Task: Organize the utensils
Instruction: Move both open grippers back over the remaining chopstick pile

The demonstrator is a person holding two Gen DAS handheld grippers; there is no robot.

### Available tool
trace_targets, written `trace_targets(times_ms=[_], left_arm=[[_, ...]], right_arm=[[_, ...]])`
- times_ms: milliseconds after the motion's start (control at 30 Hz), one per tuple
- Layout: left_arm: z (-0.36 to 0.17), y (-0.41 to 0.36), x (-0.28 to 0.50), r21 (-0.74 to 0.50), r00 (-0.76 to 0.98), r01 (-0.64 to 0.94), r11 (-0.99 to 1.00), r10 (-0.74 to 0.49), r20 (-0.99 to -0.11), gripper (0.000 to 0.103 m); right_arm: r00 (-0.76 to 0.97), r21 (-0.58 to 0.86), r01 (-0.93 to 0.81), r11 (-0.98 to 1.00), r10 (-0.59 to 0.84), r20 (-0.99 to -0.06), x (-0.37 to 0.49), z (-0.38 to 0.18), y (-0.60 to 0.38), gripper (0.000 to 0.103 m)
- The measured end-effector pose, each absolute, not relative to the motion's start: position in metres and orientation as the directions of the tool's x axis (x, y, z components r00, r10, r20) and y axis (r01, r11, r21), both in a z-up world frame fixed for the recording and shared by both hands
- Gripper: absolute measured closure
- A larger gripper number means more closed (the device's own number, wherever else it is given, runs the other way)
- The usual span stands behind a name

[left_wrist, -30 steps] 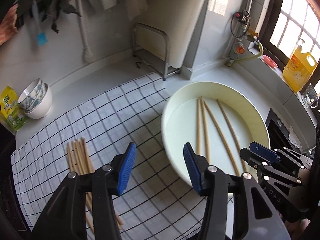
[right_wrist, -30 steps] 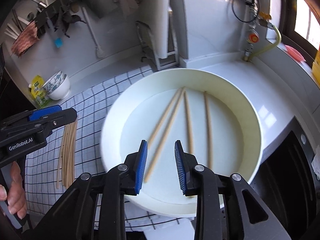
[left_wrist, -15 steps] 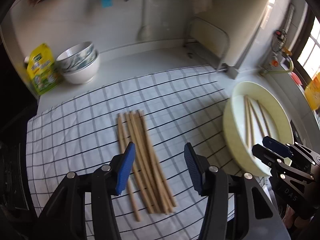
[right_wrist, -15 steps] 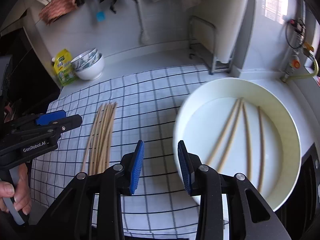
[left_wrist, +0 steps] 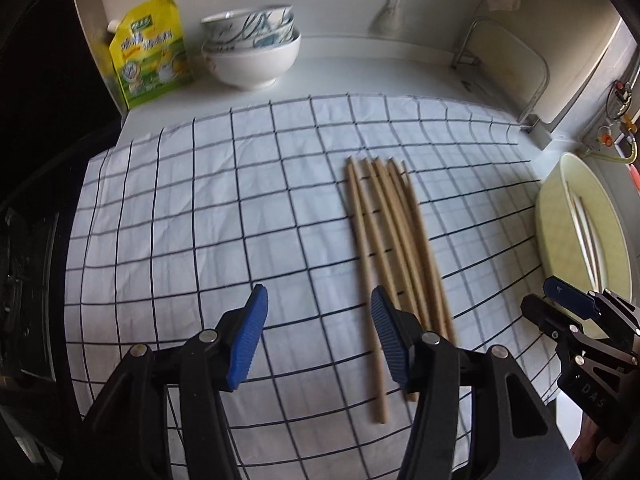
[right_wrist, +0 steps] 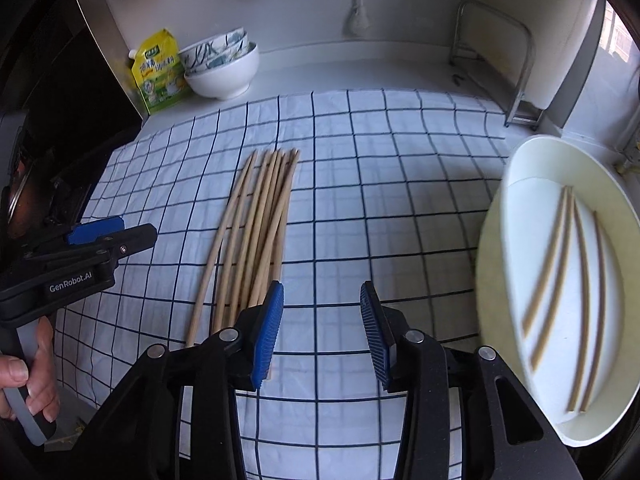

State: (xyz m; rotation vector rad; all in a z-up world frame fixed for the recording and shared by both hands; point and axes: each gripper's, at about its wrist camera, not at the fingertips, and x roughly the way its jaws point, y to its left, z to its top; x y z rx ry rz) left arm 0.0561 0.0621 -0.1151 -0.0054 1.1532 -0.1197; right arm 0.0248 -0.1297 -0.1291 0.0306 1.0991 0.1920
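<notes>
Several wooden chopsticks (left_wrist: pixel 394 224) lie side by side on a white checked cloth (left_wrist: pixel 180 220); they also show in the right wrist view (right_wrist: pixel 256 224). Several more chopsticks (right_wrist: pixel 568 276) lie in a cream basin (right_wrist: pixel 496 240) at the right; the basin also shows in the left wrist view (left_wrist: pixel 560 208). My left gripper (left_wrist: pixel 318 334) is open and empty, above the cloth just left of the chopsticks' near ends. My right gripper (right_wrist: pixel 322 332) is open and empty, between the chopstick row and the basin.
Stacked white bowls (left_wrist: pixel 252 52) and a yellow-green pouch (left_wrist: pixel 150 52) stand at the back of the counter. A metal rack (right_wrist: pixel 500 60) stands at the back right. A dark stove edge (left_wrist: pixel 24 280) borders the cloth on the left.
Both grippers have swung left, away from above the basin to over the cloth and the chopstick row. The right gripper's jaws have opened wider. Nothing was picked up.
</notes>
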Motion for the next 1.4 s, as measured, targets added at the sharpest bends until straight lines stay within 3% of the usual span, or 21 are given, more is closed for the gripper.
trace_targets(times_ms=[533,967,1400], left_arm=[[-0.154,0.065,0.056,-0.083,0.357,0.137,0.987,-0.127,-0.925,0.044],[-0.163,0.067,0.055,-0.099,0.346,0.145,0.985,-0.144,-0.927,0.041],[-0.171,0.045,0.054,-0.096,0.335,0.173,0.980,-0.151,-0.930,0.038]], right_arm=[[0.411,0.071,-0.129,0.989,0.119,-0.904,0.037,-0.179,-0.104,0.059],[0.406,0.004,-0.173,0.985,0.075,-0.911,0.036,-0.188,-0.089,0.059],[0.417,-0.011,-0.087,0.996,0.026,-0.909,0.039,-0.191,-0.121,0.059]])
